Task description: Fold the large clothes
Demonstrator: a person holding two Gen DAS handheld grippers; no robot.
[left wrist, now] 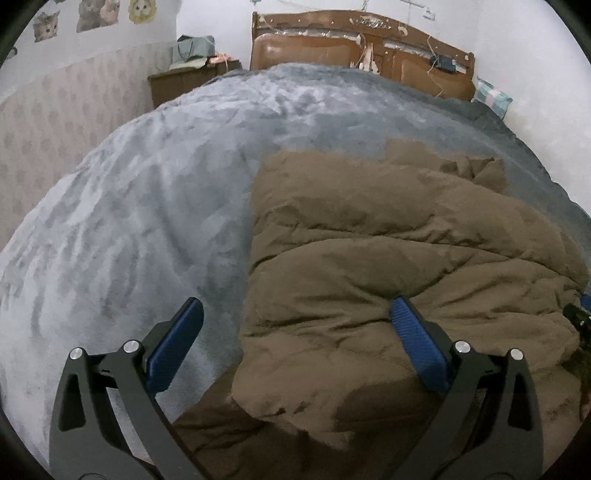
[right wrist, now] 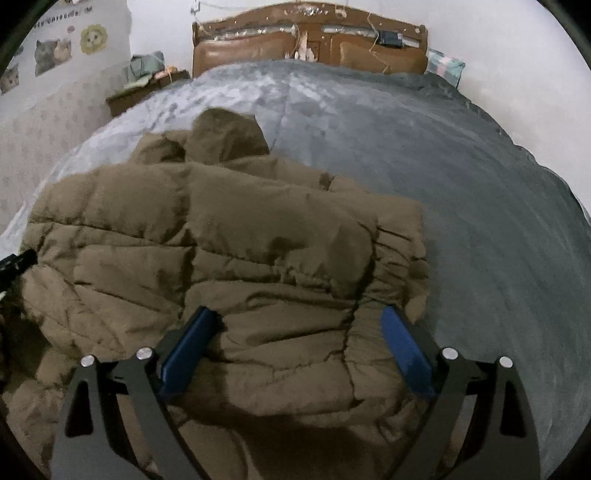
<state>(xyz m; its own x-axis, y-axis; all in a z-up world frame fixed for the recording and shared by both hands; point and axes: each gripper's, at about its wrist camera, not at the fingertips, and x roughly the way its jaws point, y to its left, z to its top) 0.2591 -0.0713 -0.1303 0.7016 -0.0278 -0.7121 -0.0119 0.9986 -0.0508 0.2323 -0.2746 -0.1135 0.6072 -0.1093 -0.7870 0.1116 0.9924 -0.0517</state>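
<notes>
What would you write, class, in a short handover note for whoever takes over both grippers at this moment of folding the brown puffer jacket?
Left gripper: open, holding nothing, over the jacket's left edge.
Right gripper: open, nothing pinched, over the jacket's right part.
Brown puffer jacket: lies bunched on the grey bedspread, hood toward the headboard.
Done: seemingly partly folded over itself.
Left: probably the final folds and tidying.

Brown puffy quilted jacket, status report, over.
Left tongs open, right tongs open, both empty. Brown puffy quilted jacket folded on grey plush bedspread. Nothing in the way.
</notes>
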